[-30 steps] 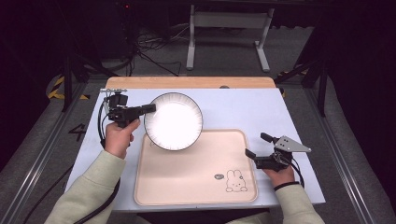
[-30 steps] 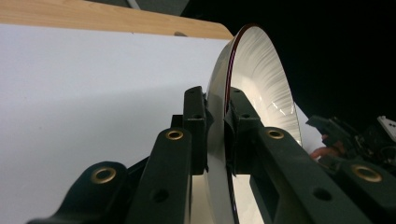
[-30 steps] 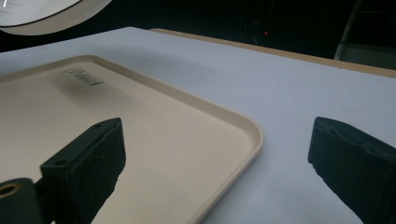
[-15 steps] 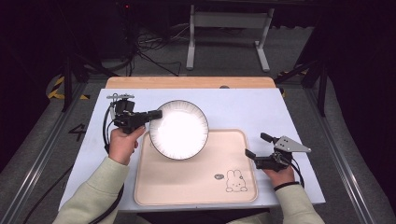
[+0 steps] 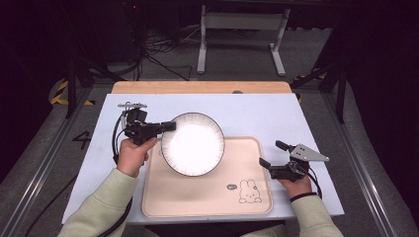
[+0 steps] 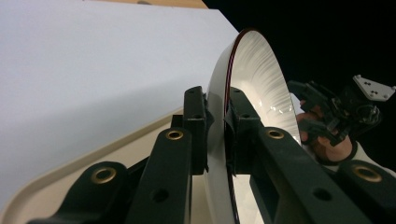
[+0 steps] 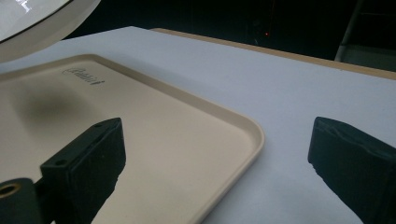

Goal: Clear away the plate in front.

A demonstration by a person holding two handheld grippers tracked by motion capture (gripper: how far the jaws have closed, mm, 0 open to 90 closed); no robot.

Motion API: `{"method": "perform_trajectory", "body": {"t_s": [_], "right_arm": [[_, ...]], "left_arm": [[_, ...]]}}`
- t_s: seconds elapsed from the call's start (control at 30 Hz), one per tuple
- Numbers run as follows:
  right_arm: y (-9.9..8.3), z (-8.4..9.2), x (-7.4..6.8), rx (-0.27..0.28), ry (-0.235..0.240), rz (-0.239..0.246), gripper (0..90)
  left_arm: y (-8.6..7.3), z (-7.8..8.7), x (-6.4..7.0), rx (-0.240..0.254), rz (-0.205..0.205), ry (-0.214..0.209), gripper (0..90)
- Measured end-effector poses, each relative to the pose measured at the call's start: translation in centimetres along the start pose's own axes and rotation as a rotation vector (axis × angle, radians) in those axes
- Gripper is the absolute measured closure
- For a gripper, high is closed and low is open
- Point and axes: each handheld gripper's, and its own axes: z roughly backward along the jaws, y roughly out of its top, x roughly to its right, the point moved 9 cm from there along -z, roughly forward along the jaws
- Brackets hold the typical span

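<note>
The left gripper [image 5: 168, 126] holds the round white ceramic plate with a dark rim line [image 5: 193, 144] by its left edge, jaws clamped on the rim, the plate raised above the upper left part of the beige plastic tray with a rabbit print [image 5: 254, 200]. Setting it down well likely means lowering it level and centred before releasing. The right gripper [image 5: 272, 155] rests by the tray's right edge, jaws wide and empty.

I see a pale blue table top [image 5: 257, 116] with a bare wooden strip [image 5: 197, 87] along its far edge. Beyond it, on the grey floor, stand a white metal frame [image 5: 242, 29] and tangled black cables [image 5: 163, 47]; yellow-and-black hazard tape [image 5: 62, 91] marks the floor off the table's far left corner.
</note>
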Motion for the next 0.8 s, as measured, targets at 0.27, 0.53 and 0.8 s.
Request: {"method": "perform_trajectory", "body": {"t_s": [0.27,0.53,0.8], "right_arm": [[0.0,0.0,0.0,0.001,0.001,0.0,4.6],[0.0,0.0,0.0,0.001,0.001,0.002,4.6],[0.0,0.0,0.0,0.002,0.002,-0.002,4.6]], "left_arm": [[-1.0,-1.5,0.6,-0.06,-0.003,-0.039,80.7],[-2.0,-2.8,1.4,-0.105,-0.017,-0.057,80.7],[-2.8,-3.7,2.0,-0.137,-0.026,-0.07,80.7]]}}
